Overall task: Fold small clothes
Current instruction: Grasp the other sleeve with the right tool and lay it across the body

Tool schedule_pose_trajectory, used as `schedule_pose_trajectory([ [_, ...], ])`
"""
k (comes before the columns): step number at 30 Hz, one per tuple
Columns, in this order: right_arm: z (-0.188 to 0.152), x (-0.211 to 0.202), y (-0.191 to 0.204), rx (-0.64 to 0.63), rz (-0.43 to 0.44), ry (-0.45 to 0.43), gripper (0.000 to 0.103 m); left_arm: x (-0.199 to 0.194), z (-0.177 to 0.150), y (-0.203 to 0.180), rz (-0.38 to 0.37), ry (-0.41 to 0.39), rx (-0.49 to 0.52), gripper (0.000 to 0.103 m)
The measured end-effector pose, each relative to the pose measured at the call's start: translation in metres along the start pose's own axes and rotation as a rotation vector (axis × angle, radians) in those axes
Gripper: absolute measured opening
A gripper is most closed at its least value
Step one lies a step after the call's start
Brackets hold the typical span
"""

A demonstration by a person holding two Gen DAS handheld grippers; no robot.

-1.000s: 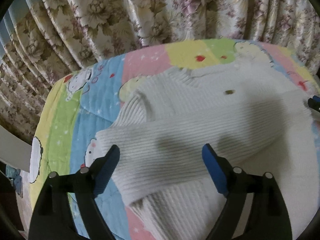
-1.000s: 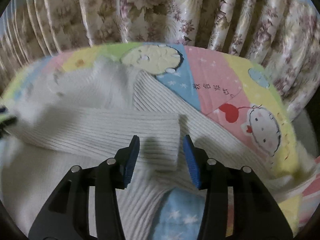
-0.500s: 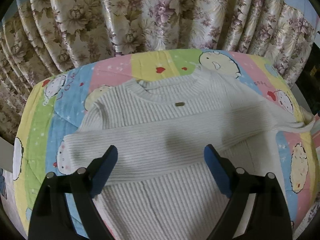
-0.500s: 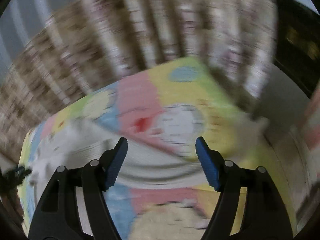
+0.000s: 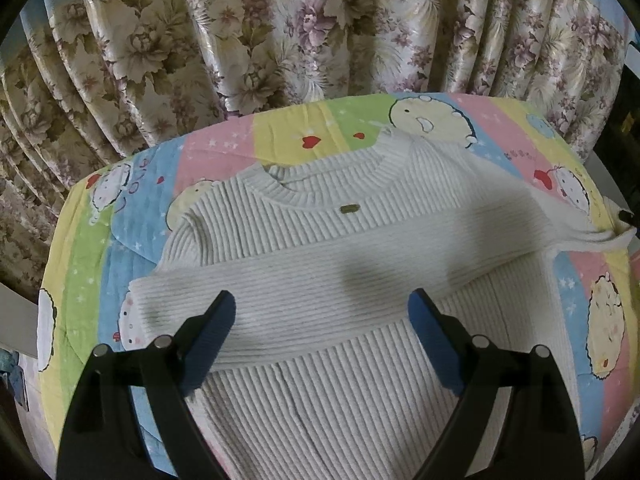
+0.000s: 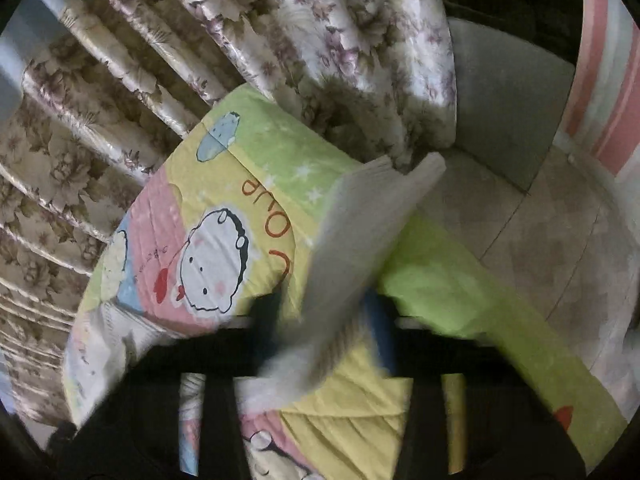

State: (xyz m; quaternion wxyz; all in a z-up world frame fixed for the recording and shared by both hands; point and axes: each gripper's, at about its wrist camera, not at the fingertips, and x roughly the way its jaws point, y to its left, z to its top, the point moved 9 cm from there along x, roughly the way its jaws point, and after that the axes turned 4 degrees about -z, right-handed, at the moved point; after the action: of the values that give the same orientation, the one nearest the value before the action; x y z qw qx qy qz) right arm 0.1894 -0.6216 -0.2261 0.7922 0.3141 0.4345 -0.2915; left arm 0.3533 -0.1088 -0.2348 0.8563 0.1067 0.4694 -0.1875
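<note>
Beneath left tool [image 5: 322, 312], sweater [image 5: 360, 280] lies flat.

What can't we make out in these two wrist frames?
- Sweater hem: left wrist view, cut off by bottom edge and hidden behind left gripper.
- Right gripper fingertips: right wrist view, motion blur; the sleeve between them covers them.
- Sleeve cuff detail: right wrist view, blurred.

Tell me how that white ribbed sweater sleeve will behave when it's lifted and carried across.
Probably floppy: the sleeve clamped in the right gripper bends and trails off the quilt edge. Likely stretchy, since the sweater is a ribbed knit pulled taut toward that side. It should grip rather than slip.
</note>
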Motion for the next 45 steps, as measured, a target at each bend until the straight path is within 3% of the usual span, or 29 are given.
schedule_pose_trajectory([
  [1,0.0,-0.002,0.003,-0.018,-0.004,-0.014,0.011,0.0,0.0,0.001,0.001,-0.001,-0.002,0.089],
  [3,-0.002,-0.01,0.016,-0.058,0.002,-0.055,0.011,0.0,0.0,0.005,0.0,-0.003,-0.009,0.089],
  [6,-0.008,-0.03,0.047,-0.1,0.086,-0.117,0.01,0.002,-0.003,0.01,-0.006,-0.001,-0.017,0.089],
  [12,-0.043,-0.074,0.162,-0.326,0.272,-0.195,0.01,0.004,-0.013,0.023,-0.017,0.004,-0.026,0.089],
  [16,-0.101,-0.082,0.249,-0.512,0.407,-0.126,0.01,0.001,-0.017,0.035,-0.026,-0.007,-0.049,0.089],
  [20,-0.174,-0.064,0.297,-0.689,0.435,-0.021,0.01,0.0,-0.023,0.05,-0.019,-0.006,-0.071,0.089],
  [23,-0.228,-0.049,0.308,-0.816,0.42,0.055,0.012,0.002,-0.027,0.058,-0.001,-0.001,-0.073,0.089],
  [25,-0.254,-0.045,0.307,-0.905,0.392,0.076,0.018,0.002,-0.028,0.061,0.027,-0.001,-0.062,0.089],
  [28,-0.275,-0.054,0.3,-0.972,0.41,0.107,0.036,0.003,-0.027,0.06,0.066,-0.003,-0.037,0.089],
  [30,-0.278,-0.063,0.293,-1.006,0.417,0.097,0.041,0.001,-0.024,0.054,0.085,-0.01,-0.012,0.089],
  [32,-0.274,-0.074,0.285,-1.022,0.407,0.072,0.049,-0.001,-0.018,0.044,0.07,-0.021,-0.001,0.089],
  [35,-0.252,-0.08,0.27,-0.97,0.379,0.032,0.05,0.004,-0.009,0.024,0.009,-0.017,-0.001,0.089],
  [43,-0.195,-0.065,0.226,-0.775,0.284,0.001,0.051,0.057,-0.025,-0.033,-0.013,0.118,0.088,0.088],
  [44,-0.19,-0.065,0.221,-0.759,0.276,-0.006,0.051,0.058,-0.027,-0.04,-0.028,0.116,0.097,0.084],
  [45,-0.187,-0.065,0.215,-0.748,0.273,-0.008,0.051,0.058,-0.028,-0.046,-0.039,0.114,0.11,0.068],
])
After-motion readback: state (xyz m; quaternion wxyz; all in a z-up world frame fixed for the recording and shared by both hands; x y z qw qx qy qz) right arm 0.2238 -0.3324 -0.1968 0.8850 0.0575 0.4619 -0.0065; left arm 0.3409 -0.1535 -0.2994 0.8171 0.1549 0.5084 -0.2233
